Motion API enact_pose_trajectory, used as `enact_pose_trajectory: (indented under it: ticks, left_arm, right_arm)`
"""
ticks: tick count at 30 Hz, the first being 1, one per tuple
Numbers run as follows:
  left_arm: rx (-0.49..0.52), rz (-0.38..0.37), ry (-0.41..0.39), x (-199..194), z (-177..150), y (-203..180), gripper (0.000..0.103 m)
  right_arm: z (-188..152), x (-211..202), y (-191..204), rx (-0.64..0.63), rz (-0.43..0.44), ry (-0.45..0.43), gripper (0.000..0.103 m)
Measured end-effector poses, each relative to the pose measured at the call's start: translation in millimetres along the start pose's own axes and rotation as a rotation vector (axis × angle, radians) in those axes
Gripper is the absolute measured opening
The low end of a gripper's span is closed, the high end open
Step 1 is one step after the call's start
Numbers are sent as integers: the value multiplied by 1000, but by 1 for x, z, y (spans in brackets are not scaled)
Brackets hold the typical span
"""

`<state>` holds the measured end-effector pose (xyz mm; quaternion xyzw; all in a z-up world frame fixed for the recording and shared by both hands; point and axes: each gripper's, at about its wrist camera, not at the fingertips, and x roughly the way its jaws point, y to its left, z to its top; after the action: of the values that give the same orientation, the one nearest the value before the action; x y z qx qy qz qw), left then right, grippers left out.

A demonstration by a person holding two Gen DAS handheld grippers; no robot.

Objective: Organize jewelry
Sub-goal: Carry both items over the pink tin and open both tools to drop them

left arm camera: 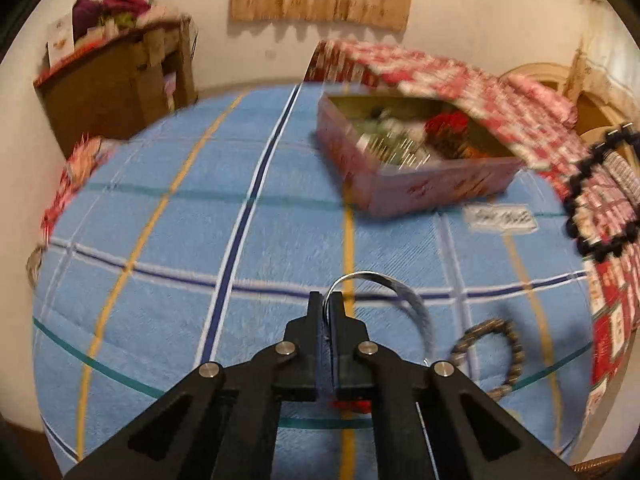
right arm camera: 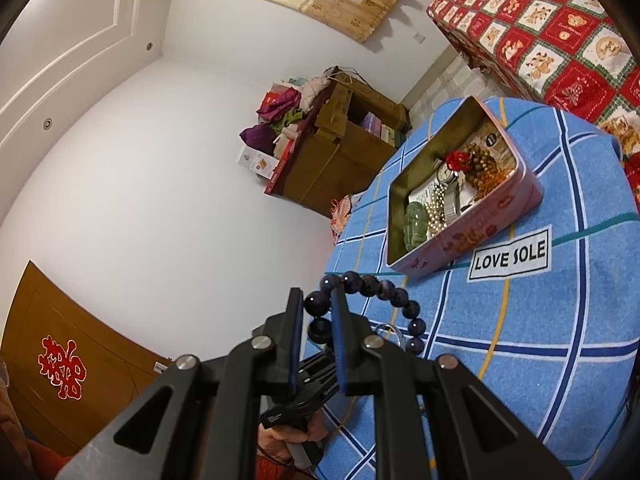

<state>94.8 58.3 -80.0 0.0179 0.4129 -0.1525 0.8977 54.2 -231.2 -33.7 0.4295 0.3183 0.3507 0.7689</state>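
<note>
My left gripper (left arm camera: 327,300) is shut on a thin silver bangle (left arm camera: 404,294) and holds it above the blue checked cloth (left arm camera: 200,240). A brown beaded bracelet (left arm camera: 496,356) lies on the cloth to its right. The pink tin box (left arm camera: 432,188) with several jewelry pieces stands ahead to the right. My right gripper (right arm camera: 318,300) is shut on a dark purple bead bracelet (right arm camera: 384,292) and holds it in the air, tilted, above the cloth (right arm camera: 560,360). The open tin (right arm camera: 480,236) lies ahead of it, holding a green jade piece (right arm camera: 414,224), pearls and brown beads. The left gripper shows below my right one.
A red patterned bedspread (left arm camera: 500,92) lies behind the tin and to the right (right arm camera: 560,32). A wooden cabinet (left arm camera: 116,88) piled with cloths stands at the back left. A "LOVE SOLE" label (right arm camera: 510,260) is on the cloth near the tin.
</note>
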Motion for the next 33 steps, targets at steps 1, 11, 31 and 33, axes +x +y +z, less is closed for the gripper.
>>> enact_pose_trajectory:
  ticks: [1, 11, 31, 33]
  left_arm:
    - [7, -7, -25, -7, 4, -3, 2]
    - [68, -19, -201, -58, 43, -16, 2]
    - [97, -67, -201, 35, 128, -47, 2]
    - [102, -65, -182, 53, 133, -47, 2]
  right_arm:
    - [1, -2, 1, -3, 2, -5, 17]
    - [8, -10, 5, -13, 3, -39, 17]
    - [105, 42, -22, -73, -125, -98, 17]
    - [111, 61, -39, -57, -173, -82, 17]
